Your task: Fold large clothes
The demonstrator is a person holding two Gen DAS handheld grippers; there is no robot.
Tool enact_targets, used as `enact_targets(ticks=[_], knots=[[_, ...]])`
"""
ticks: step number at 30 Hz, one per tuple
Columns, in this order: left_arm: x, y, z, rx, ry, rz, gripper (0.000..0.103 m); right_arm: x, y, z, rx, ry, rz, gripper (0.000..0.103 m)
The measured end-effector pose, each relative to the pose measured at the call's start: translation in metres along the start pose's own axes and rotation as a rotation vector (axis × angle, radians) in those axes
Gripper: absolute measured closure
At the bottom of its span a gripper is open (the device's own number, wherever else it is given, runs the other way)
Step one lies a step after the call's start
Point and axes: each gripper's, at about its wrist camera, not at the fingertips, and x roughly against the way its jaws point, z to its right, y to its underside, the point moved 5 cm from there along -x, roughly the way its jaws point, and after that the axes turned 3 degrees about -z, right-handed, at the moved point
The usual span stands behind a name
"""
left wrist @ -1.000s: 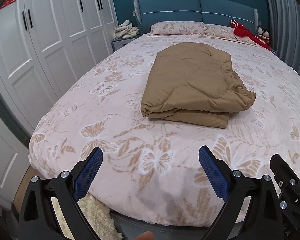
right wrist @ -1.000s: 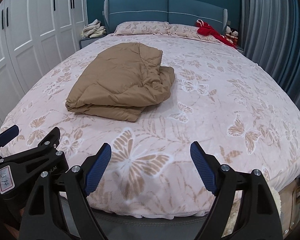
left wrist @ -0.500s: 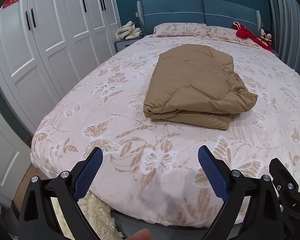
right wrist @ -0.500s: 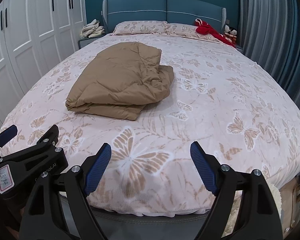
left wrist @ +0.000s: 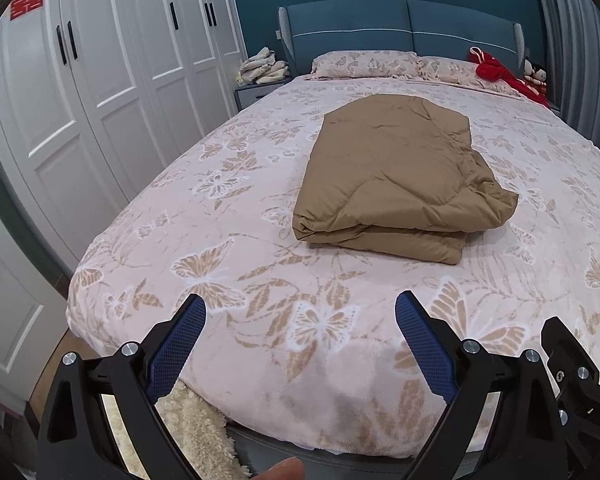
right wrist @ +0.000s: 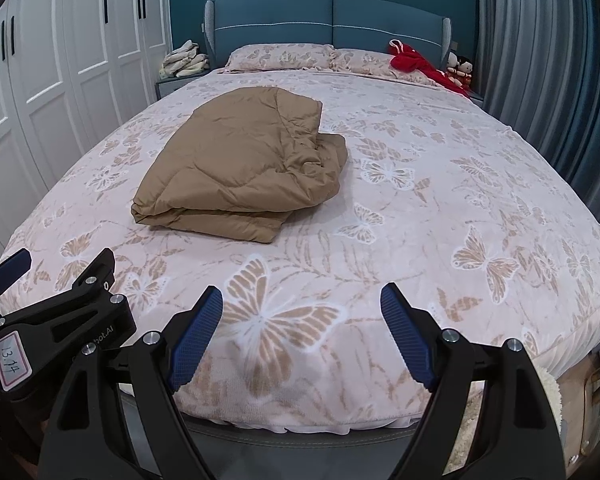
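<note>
Brown quilted garment (left wrist: 396, 184) lies on the bed (left wrist: 228, 264), toward 12 o'clock from both grippers and a little left of the bed's centre line in the right wrist view (right wrist: 240, 172). It is stacked in several layers; the near edge shows neat parallel folds. The side at 3 o'clock is bunched and uneven, with loose fabric bulging out.

Left gripper (left wrist: 300, 320): wide, nothing between the fingers, hovering over the foot edge of the bed, well apart from the garment. Right gripper (right wrist: 302, 308): wide, holding nothing, also at the foot edge, well apart from the garment. The two grippers sit near each other.

Judgement: folding looks largely done, since the bundle is compact and nothing is being held. What may be left is tidying the bunched 3 o'clock side; whether another fold is intended, cannot tell.

Background: pillows (left wrist: 364, 64) at the headboard, red cloth (right wrist: 416, 64) at 1 o'clock, white wardrobe (left wrist: 100, 92) at 9 o'clock.
</note>
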Motion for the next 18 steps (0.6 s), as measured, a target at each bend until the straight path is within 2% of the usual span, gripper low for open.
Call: enact_targets(ticks=[18], knots=[[-0.0001,-0.0001,-0.0002,0.000,-0.001,0.001,0.011,-0.0005,0.0001,0.0007,0.002,0.000,-0.001,0.024]])
